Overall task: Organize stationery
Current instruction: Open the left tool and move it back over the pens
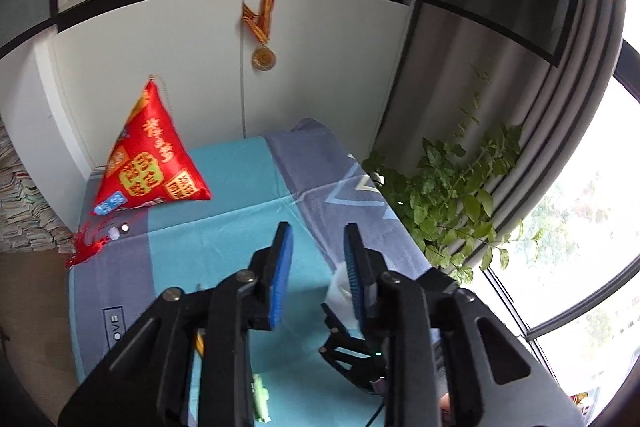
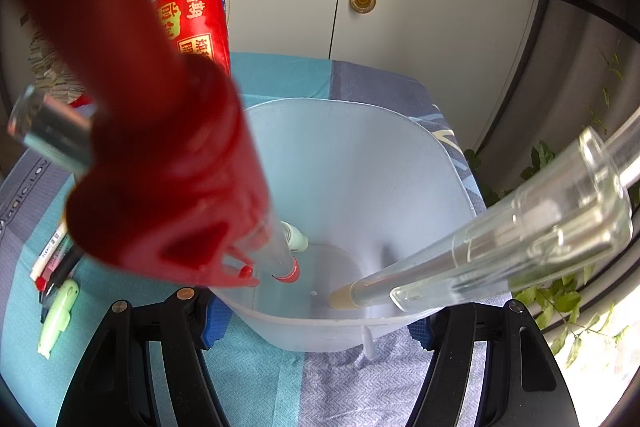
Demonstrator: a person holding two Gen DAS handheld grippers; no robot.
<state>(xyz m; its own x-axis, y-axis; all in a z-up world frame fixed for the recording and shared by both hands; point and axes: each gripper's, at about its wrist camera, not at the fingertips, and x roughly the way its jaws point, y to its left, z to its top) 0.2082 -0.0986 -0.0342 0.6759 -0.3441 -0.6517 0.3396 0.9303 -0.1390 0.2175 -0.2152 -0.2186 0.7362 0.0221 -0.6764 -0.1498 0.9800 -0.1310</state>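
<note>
In the right wrist view a translucent plastic cup (image 2: 420, 163) sits between my right gripper's (image 2: 316, 337) blue pads (image 2: 214, 327), which press its sides. Inside the cup stand a red-capped pen (image 2: 168, 187), a clear pen (image 2: 500, 247) and a small pale green item (image 2: 294, 235). Loose pens (image 2: 54, 259) and a light green highlighter (image 2: 58, 315) lie on the cloth at the left. My left gripper (image 1: 318, 239) is open and empty above the cloth; the highlighter (image 1: 260, 397) shows below it.
A blue and grey cloth (image 1: 240, 195) covers the table. A red triangular pillow (image 1: 150, 155) stands at the back left. A medal (image 1: 263, 59) hangs on the white cabinet. A leafy plant (image 1: 452, 195) stands at the right by the window.
</note>
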